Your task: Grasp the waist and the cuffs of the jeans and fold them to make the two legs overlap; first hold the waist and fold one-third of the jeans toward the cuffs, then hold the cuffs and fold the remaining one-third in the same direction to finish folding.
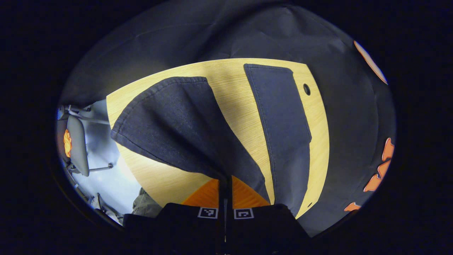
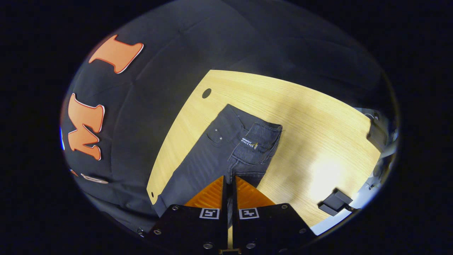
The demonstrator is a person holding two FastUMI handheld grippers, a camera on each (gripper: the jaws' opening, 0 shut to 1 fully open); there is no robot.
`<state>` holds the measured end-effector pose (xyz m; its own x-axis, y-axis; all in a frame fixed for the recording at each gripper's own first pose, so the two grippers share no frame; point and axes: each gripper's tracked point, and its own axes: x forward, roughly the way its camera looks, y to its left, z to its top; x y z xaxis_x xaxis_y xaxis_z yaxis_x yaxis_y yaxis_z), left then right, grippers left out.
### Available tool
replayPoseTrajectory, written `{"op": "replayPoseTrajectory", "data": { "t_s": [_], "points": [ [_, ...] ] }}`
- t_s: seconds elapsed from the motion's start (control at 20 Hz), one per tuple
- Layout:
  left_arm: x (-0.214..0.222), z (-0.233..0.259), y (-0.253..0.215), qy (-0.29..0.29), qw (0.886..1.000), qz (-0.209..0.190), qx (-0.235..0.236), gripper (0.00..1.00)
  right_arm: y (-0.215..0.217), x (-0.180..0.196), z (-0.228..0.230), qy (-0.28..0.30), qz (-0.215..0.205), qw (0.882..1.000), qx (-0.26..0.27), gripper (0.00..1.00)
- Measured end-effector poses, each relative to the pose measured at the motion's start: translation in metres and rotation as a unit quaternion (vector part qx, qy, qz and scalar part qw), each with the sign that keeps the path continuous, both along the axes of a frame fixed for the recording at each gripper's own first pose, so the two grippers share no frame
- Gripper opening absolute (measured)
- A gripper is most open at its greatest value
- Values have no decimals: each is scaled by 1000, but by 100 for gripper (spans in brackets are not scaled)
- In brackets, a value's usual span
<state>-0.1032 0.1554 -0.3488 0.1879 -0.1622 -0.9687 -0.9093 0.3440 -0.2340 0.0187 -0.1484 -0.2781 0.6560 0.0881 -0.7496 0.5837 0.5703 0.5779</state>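
Pinching dark jeans (image 2: 226, 148), both grippers (image 1: 225, 184) (image 2: 229, 184); waistband label's writing too small.

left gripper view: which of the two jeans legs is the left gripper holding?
The near leg, running up and left from the left gripper, which is shut on it. The other leg lies flat, apart, toward the table's far edge.

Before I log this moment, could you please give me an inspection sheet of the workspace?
Surface: wooden table, with a round hole near its far edge.
Job's things: dark jeans; near leg lifted and draped, far leg flat.
Clutter: nothing seen.
Grippers: left gripper shut on the jeans' leg; right gripper shut on the jeans near the waist.
Cables: nothing seen.
Surroundings: black cloth wall; chair on the floor.
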Motion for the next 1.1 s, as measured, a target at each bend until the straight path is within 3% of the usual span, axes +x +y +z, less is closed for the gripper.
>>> {"op": "replayPoseTrajectory", "data": {
  "t_s": [0.1,0.55,0.75,0.9,1.1],
  "points": [
    [29,14,-4,0,1000,23,-19,2,4,20,5,3,6,1000,6,6],
    [167,20,-4,-43,998,-33,-11,2,6,123,7,4,40,999,14,6],
    [221,-11,1,-27,999,-36,-23,2,-3,166,-11,12,27,999,13,6],
    [255,-32,0,-23,996,-77,-33,4,-8,196,-31,21,20,1000,7,6],
    [292,-67,2,-25,996,-84,-26,7,-4,225,-44,11,7,1000,19,6]
  ]
}}
